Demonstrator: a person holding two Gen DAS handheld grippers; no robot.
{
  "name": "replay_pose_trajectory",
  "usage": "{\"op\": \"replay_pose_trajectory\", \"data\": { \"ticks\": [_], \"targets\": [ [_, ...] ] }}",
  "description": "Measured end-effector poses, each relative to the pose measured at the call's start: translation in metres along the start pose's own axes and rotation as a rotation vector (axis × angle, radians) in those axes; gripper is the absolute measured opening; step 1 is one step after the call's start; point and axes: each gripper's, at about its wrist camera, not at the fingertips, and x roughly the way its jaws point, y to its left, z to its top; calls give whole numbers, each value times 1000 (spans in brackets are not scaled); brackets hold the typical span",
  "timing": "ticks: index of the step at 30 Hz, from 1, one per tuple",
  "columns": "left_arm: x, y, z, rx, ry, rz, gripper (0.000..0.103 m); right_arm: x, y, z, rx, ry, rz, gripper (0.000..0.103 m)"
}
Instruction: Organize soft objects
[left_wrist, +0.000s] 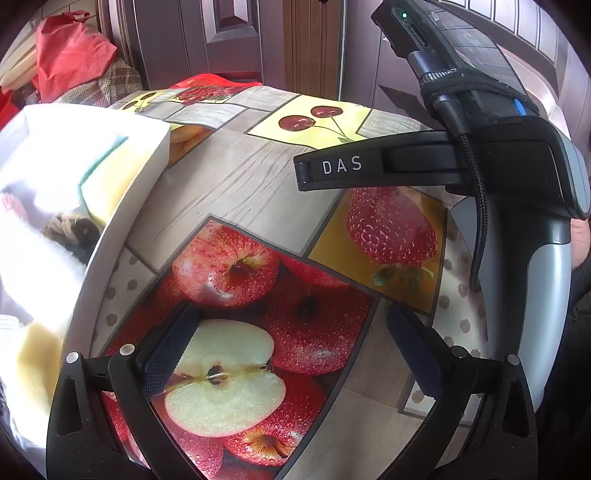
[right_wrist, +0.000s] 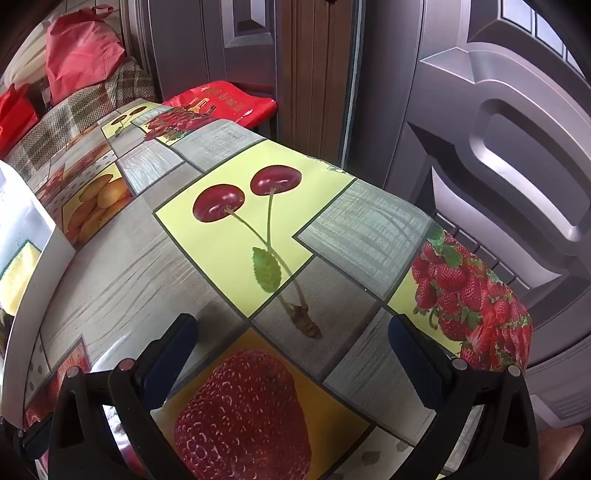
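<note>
A white box (left_wrist: 122, 206) stands on the left of the fruit-print tablecloth (left_wrist: 236, 184). Inside it lie a yellow sponge with a green edge (left_wrist: 107, 177), white fluffy cloth (left_wrist: 33, 266), a dark brownish soft item (left_wrist: 72, 230) and another yellow sponge (left_wrist: 33, 365). My left gripper (left_wrist: 291, 354) is open and empty above the apple print, just right of the box. My right gripper (right_wrist: 291, 358) is open and empty over the strawberry print; its body (left_wrist: 480, 155) shows at the right of the left wrist view. The box edge (right_wrist: 40, 258) and the sponge (right_wrist: 18, 277) show at the left of the right wrist view.
The table's far and right edges (right_wrist: 498, 295) drop off toward grey panelled doors (right_wrist: 517, 147). A red bag (right_wrist: 221, 99) lies behind the table. Red bags (left_wrist: 70, 51) and checked fabric (right_wrist: 74, 110) pile up at the back left.
</note>
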Motion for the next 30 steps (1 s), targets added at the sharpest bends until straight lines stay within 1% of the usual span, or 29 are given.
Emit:
{"op": "replay_pose_trajectory", "data": {
  "ticks": [30],
  "targets": [
    [1,1,1,-1,0,-1,102,0,0,0,0,0,0,103]
  ]
}}
